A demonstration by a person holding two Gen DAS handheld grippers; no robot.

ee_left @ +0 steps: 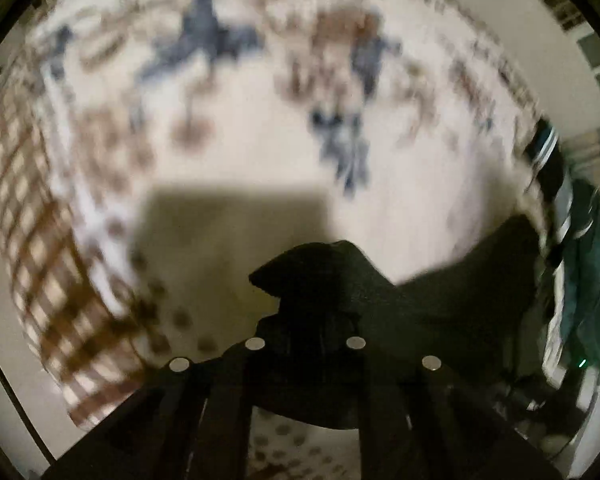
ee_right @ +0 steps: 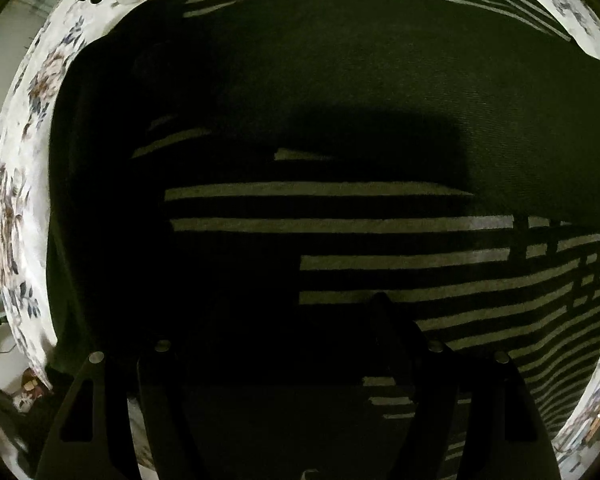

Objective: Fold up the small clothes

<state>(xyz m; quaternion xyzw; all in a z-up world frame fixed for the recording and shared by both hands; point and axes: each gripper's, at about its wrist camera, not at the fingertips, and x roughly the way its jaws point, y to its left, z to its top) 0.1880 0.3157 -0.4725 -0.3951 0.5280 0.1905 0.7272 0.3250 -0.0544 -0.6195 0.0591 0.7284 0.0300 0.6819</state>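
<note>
The left gripper (ee_left: 316,276) is pinched shut on a corner of the dark garment (ee_left: 460,292), with a peak of black fabric bunched up right between its fingers and the rest trailing off to the right side of that view. Underneath is the bed sheet (ee_left: 228,152), white with blue and brown flowers and a checked border (the whole left view is smeared with blur, so details are mushy).

Over on the other side, the right gripper (ee_right: 284,340) points straight down at the same garment (ee_right: 340,80), which is black with pale stripes (ee_right: 320,224) and lies spread flat across the floral sheet (ee_right: 32,92). Its jaws stand wide apart with nothing clamped between them; the right finger (ee_right: 396,344) shows dark against the stripes, just over the cloth. I can't tell if the tips actually touch it.

A heap of other clothes (ee_left: 580,248) sits at the bed's edge.
</note>
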